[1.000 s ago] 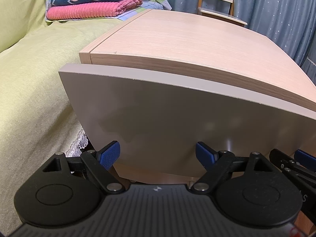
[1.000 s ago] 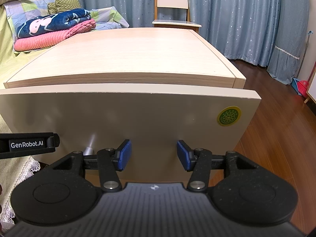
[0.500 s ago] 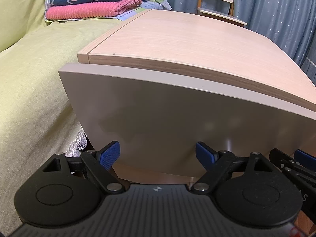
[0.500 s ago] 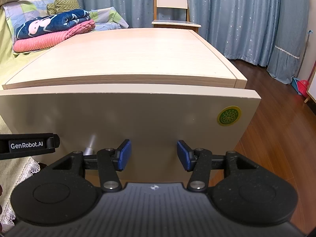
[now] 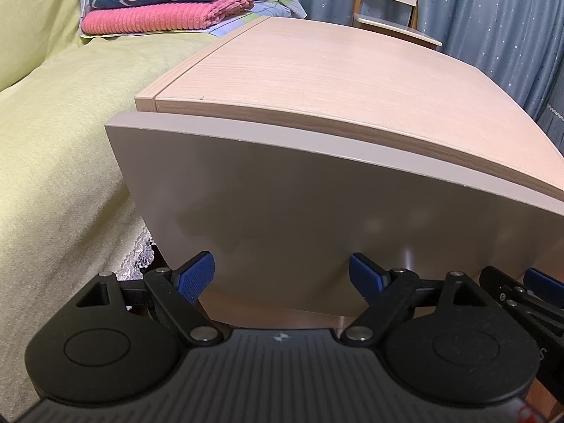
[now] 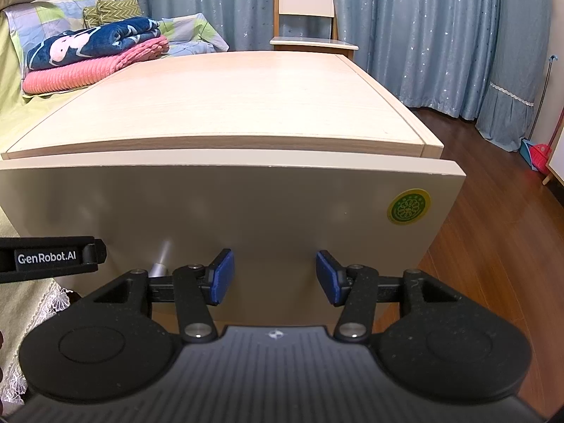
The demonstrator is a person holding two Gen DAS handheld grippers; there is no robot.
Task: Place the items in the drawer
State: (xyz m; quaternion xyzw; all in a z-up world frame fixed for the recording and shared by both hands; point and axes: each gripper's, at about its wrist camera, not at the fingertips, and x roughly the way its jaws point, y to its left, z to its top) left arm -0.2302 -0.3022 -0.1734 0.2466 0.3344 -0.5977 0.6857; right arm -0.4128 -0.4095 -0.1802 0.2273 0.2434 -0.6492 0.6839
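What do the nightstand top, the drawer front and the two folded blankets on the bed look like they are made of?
Nightstand top: pale wood-grain board, matte, likely laminate given the fine even streaks. Drawer front: smooth beige panel with a soft sheen, probably painted or coated board. Pink blanket: ribbed, plush fabric. Navy blanket: fuzzy printed fleece, by its look.

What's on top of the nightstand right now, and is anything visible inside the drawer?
The nightstand top is bare wood. The drawer front blocks any view inside, so its contents cannot be seen. Both the left gripper and right gripper are open and empty.
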